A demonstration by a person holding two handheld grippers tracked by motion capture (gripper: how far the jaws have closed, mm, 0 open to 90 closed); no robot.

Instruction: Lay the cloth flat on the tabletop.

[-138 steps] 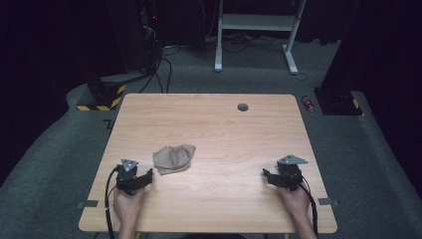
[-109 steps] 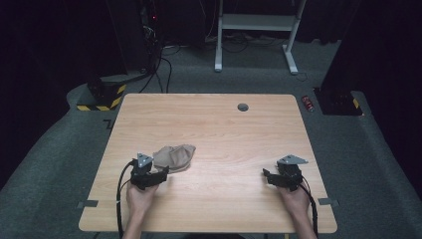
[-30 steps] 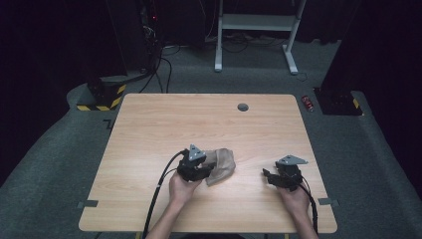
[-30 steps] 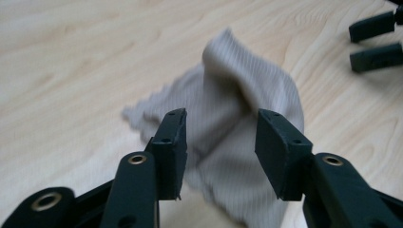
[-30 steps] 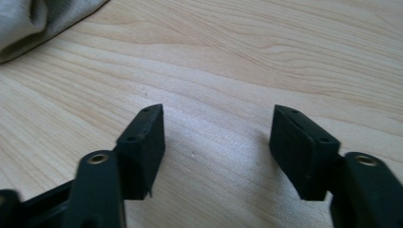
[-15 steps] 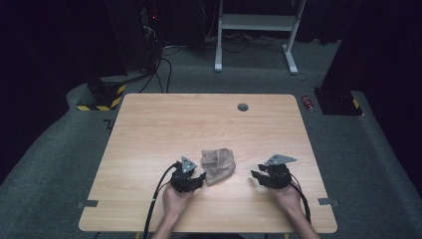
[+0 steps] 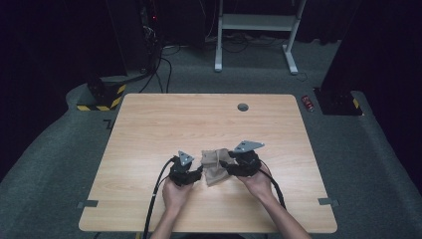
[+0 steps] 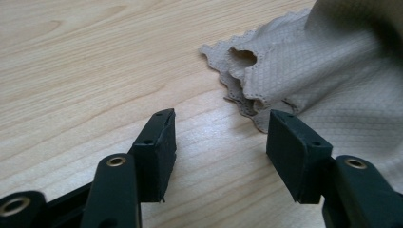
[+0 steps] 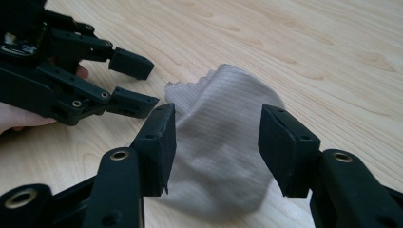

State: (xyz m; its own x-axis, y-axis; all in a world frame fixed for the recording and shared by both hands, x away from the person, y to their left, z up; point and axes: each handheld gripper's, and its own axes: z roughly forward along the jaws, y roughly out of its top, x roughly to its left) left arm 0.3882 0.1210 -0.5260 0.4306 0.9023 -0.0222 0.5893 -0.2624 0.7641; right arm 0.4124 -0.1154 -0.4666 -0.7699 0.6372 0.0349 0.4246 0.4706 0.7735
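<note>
Wooden table (image 7: 149, 124), right gripper (image 7: 230, 167) now reaching cloth (image 7: 215, 167)

Left tool (image 7: 199, 174) and right tool (image 7: 226, 167) face inward (jaws parted).

Bare table (image 7: 164, 124) all round, cloth (image 7: 215, 168) wedged between left gripper (image 7: 197, 174) and right gripper (image 7: 230, 167)

dark room, grey carpet (image 7: 59, 164)
</note>
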